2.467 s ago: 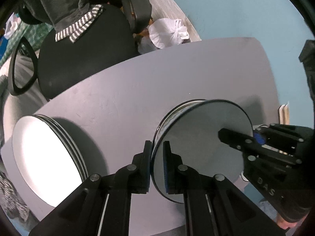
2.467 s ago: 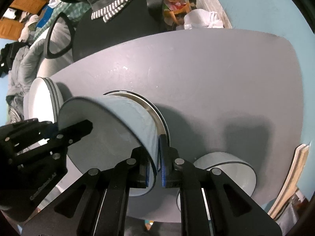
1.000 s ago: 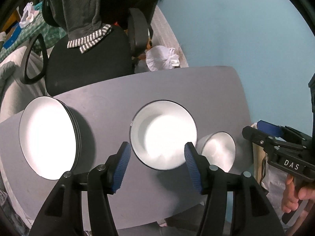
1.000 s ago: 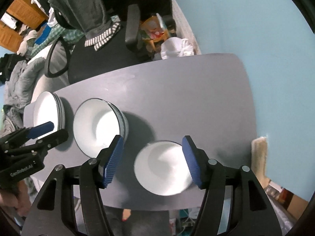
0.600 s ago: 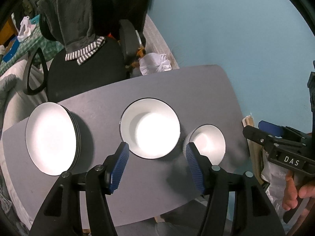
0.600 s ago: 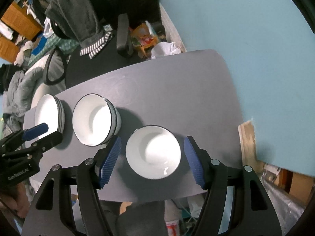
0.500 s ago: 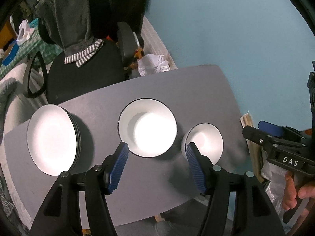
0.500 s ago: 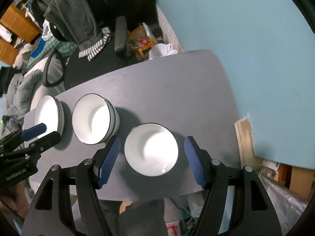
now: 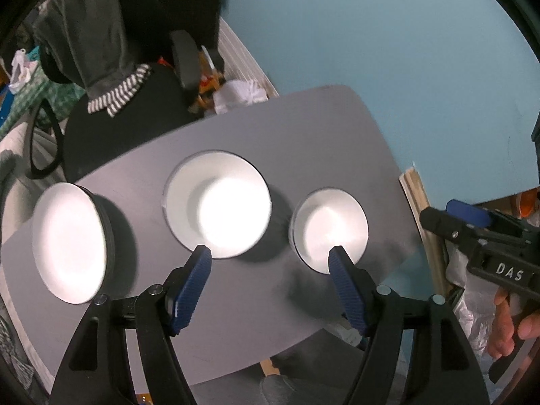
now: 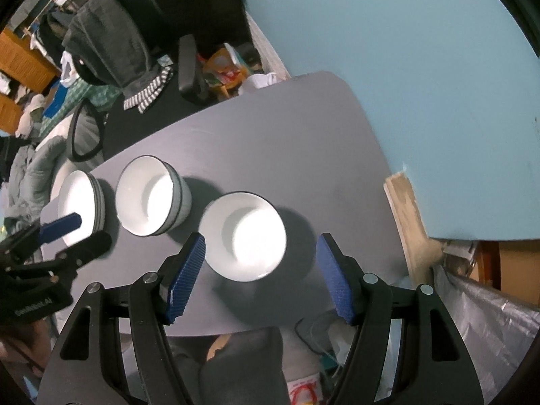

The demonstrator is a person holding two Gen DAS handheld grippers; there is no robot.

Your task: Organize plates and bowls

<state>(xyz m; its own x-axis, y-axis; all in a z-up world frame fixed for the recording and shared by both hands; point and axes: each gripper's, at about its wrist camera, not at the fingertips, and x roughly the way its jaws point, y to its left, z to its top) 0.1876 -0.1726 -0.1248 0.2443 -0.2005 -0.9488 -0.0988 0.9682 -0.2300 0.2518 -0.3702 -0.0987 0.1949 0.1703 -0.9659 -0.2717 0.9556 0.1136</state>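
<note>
Three white stacks with dark rims stand in a row on the grey table (image 9: 303,141). A stack of flat plates (image 9: 71,243) is at the left, a stack of larger bowls (image 9: 216,209) in the middle, a small bowl (image 9: 329,224) at the right. They also show in the right wrist view: plates (image 10: 79,202), larger bowls (image 10: 148,195), small bowl (image 10: 244,233). My left gripper (image 9: 270,260) is open and empty, high above the table's near edge. My right gripper (image 10: 258,246) is open and empty, above the small bowl.
A black office chair (image 9: 125,114) with a grey garment stands behind the table. A blue wall (image 9: 388,50) runs along the right. A wooden board (image 10: 405,202) leans by the table's right edge. Bags and clutter lie on the floor.
Both grippers let go of the plate they held on edge, opened wide and pulled up and back. The dishes now look smaller, with all three stacks in view.
</note>
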